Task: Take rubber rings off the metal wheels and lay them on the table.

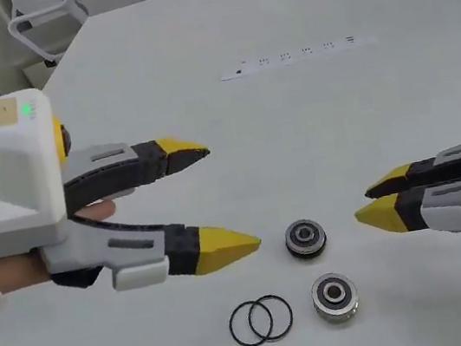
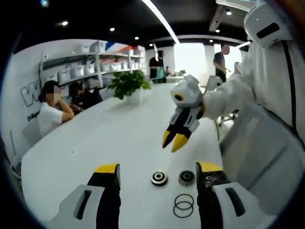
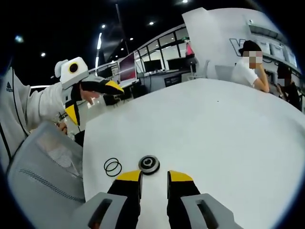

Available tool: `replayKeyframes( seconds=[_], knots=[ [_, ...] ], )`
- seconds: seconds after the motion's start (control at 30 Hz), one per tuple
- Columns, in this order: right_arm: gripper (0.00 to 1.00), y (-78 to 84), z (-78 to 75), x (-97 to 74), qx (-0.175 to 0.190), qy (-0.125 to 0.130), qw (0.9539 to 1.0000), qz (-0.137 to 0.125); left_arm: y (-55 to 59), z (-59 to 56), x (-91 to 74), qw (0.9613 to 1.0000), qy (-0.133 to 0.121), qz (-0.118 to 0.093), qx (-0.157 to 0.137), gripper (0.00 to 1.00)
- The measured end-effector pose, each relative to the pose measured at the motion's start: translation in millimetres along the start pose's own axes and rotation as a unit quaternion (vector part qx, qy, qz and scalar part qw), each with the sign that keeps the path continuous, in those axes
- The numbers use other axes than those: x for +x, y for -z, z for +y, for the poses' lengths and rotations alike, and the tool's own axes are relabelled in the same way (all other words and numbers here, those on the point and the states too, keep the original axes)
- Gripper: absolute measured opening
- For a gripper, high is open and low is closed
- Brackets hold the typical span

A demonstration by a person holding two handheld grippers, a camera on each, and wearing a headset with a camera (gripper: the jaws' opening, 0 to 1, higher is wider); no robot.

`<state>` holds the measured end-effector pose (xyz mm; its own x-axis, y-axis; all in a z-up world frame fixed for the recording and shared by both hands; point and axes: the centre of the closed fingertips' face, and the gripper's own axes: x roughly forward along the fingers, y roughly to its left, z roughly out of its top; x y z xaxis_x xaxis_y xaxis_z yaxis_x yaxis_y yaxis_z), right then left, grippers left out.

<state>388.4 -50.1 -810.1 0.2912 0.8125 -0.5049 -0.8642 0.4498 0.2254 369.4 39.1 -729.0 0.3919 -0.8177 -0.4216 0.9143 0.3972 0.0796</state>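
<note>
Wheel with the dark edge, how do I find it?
On the white table, look between the left tool and right tool. The farther wheel there is yours, dark round its edge; the nearer wheel, by the black rings, looks silvery.

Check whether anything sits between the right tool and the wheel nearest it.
Nothing visible does: only bare table lies between the right tool and that wheel. The other wheel and the two loose rings lie off that line, nearer the person.
</note>
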Motion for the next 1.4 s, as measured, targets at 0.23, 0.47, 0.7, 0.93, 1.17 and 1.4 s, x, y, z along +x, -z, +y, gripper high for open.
replayKeyframes(
  seconds=[0.23, 0.47, 0.7, 0.93, 1.17, 1.4],
  knots=[
    [0.16, 4.3, -4.5, 5.9, 0.007, -0.002, 1.0000, 0.002, 7.2, 2.6, 26.2, 0.9998, 0.017, 0.006, 0.009, 0.54],
    [0.15, 8.6, -6.5, 9.8, 0.017, -0.002, 0.9999, 0.004, 13.0, 5.5, 47.3, 0.9994, 0.026, -0.004, -0.024, 0.46],
    [0.15, 9.8, -6.4, 12.9, 0.023, -0.003, 0.9997, 0.002, 35.0, 6.2, 64.5, 0.9989, 0.031, 0.010, -0.035, 0.35],
    [0.14, 14.6, -5.9, 15.4, 0.030, -0.003, 0.9995, 0.006, 57.9, 3.6, 80.5, 0.9976, 0.035, 0.031, -0.051, 0.31],
    [0.14, 18.8, -4.6, 18.8, 0.034, -0.007, 0.9993, 0.009, 71.7, 0.9, 93.0, 0.9966, 0.041, 0.055, -0.047, 0.25],
    [0.13, 19.6, 0.5, 25.4, 0.030, -0.025, 0.9992, 0.008, 82.9, -2.9, 98.2, 0.9947, 0.052, 0.068, -0.057, 0.20]
  ],
)
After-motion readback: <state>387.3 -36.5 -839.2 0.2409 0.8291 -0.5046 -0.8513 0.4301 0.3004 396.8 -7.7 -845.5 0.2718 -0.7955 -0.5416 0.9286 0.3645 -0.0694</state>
